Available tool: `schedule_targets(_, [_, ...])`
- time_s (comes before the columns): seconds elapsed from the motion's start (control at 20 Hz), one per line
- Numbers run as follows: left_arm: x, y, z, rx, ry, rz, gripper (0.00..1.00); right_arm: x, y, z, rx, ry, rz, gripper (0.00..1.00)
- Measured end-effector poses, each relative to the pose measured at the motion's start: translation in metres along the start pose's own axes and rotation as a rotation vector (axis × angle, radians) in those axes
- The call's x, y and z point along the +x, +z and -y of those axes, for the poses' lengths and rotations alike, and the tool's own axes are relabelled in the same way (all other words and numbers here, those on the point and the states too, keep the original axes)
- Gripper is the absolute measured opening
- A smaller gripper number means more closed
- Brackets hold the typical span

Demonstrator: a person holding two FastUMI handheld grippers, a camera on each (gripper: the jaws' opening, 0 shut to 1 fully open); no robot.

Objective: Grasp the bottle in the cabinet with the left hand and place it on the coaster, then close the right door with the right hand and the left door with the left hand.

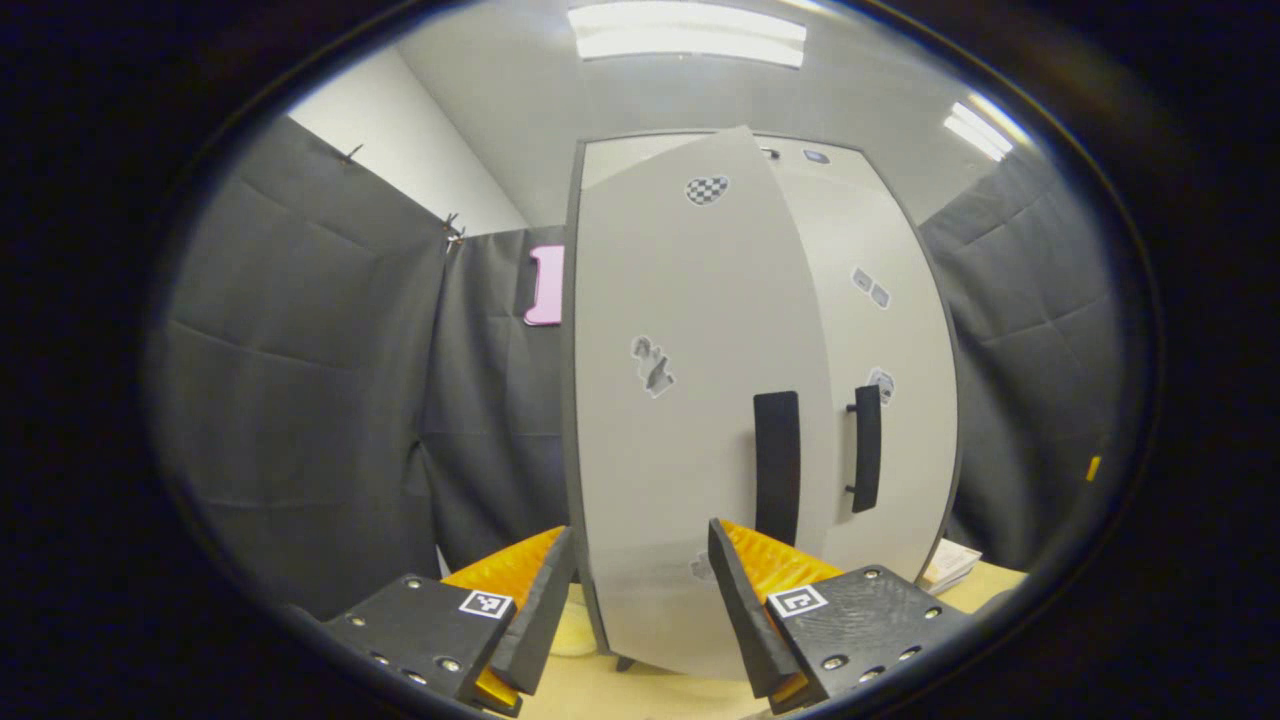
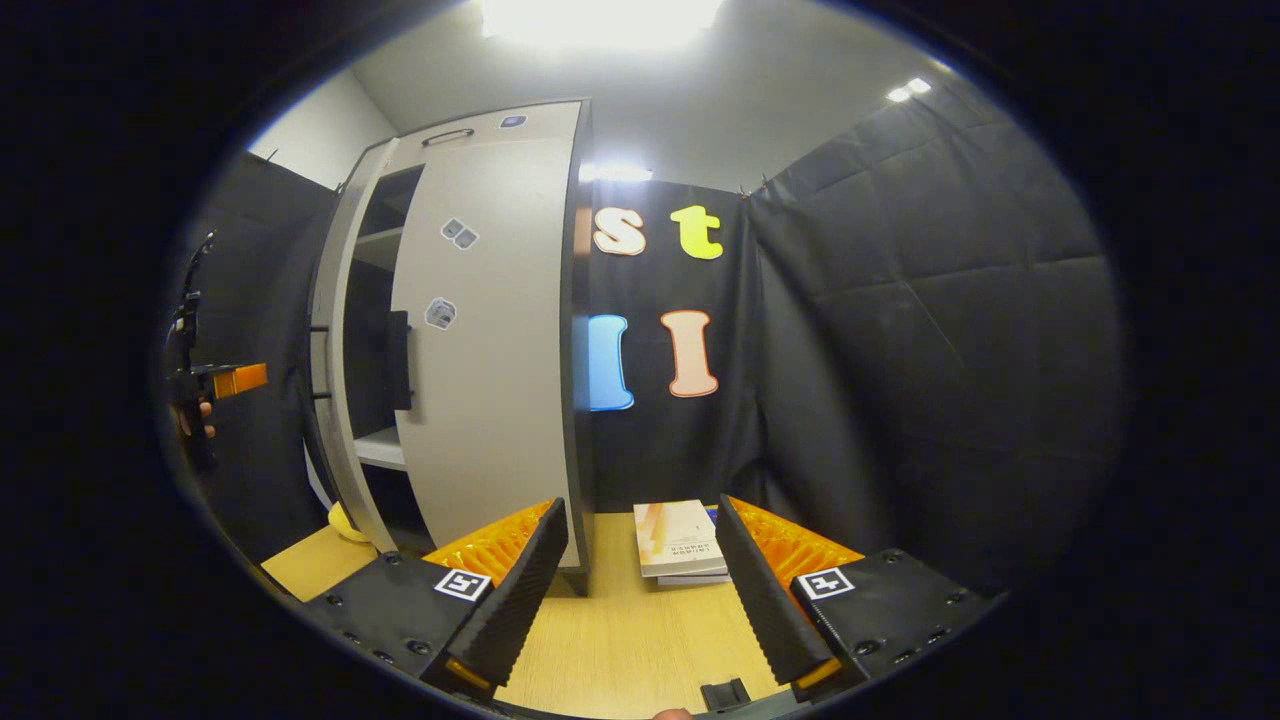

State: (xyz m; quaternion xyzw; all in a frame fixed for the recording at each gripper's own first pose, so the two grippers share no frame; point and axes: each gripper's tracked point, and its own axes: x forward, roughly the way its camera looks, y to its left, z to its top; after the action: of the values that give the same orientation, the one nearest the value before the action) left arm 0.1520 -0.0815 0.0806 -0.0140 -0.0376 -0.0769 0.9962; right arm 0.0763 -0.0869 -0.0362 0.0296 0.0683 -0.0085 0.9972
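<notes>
A: How does the cabinet [image 1: 760, 400] stand?
B: On the desk [image 2: 640, 620]. Its right door [image 2: 490, 340] is shut; the left door [image 1: 680, 400] is ajar, a dark gap between them in the right gripper view.
A: The bottle?
B: I cannot tell; a pale yellow thing [image 1: 575, 630] sits low by the left door's foot.
A: Anything else?
B: Books [image 2: 682, 540] lie right of the cabinet.
A: The tongs?
B: Left tongs [image 1: 640, 590] spread wide before the left door, gripping nothing. Right tongs [image 2: 640, 590] likewise gape over the desk.
</notes>
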Motion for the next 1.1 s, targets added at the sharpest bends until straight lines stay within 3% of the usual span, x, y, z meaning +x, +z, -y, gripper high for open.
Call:
schedule_targets(0.5, [-0.086,-0.004,-0.042,0.047,0.031,-0.031,0.77,-0.020,0.033,-0.054,0.011,0.102,0.058,0.95])
schedule_targets(1.1, [-0.143,0.003,-0.080,0.062,0.049,-0.013,0.77,-0.067,0.045,-0.065,0.019,0.071,0.089,0.95])
